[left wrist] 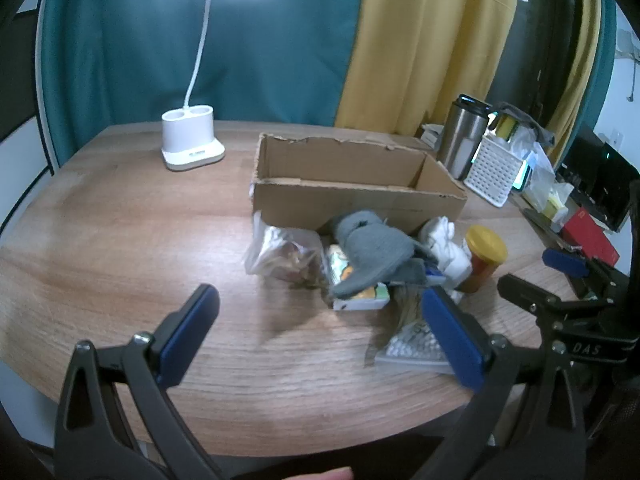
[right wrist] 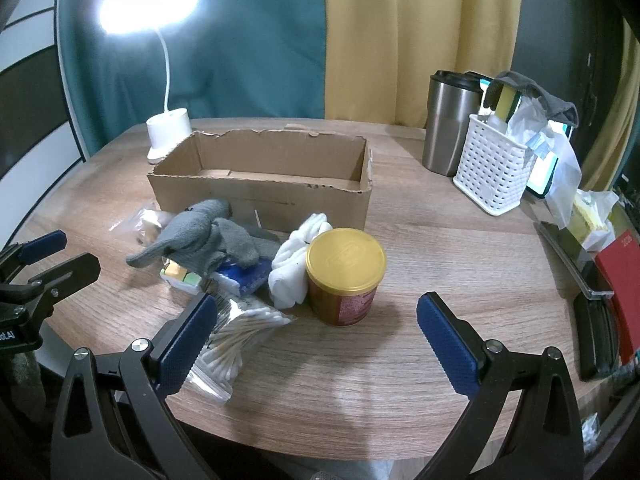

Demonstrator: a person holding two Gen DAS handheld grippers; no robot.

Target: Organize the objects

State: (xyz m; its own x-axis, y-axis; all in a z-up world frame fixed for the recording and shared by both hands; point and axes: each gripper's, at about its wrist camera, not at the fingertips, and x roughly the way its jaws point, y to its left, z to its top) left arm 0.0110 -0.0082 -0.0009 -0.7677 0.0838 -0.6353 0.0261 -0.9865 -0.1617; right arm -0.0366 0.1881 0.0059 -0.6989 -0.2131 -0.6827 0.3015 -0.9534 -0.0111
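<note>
An open cardboard box (left wrist: pixel 352 196) (right wrist: pixel 260 192) stands mid-table. In front of it lies a pile: grey gloves (left wrist: pixel 372 256) (right wrist: pixel 200 240), a clear snack bag (left wrist: pixel 280 252), a small white carton (left wrist: pixel 360 296), white socks (left wrist: pixel 448 248) (right wrist: pixel 296 272), a yellow-lidded can (left wrist: pixel 484 256) (right wrist: pixel 344 276), a blue packet (right wrist: pixel 244 276) and a bag of cotton swabs (left wrist: pixel 412 348) (right wrist: pixel 232 340). My left gripper (left wrist: pixel 320 332) is open and empty, near the pile's front left. My right gripper (right wrist: pixel 316 336) is open and empty, just in front of the can.
A white desk lamp (left wrist: pixel 192 144) (right wrist: pixel 168 136) stands at the back left. A steel tumbler (left wrist: pixel 464 140) (right wrist: pixel 452 120), a white perforated basket (left wrist: pixel 496 172) (right wrist: pixel 492 168), plastic bags and a red book (right wrist: pixel 624 288) crowd the right edge. The round table's front edge (right wrist: pixel 320 448) is close.
</note>
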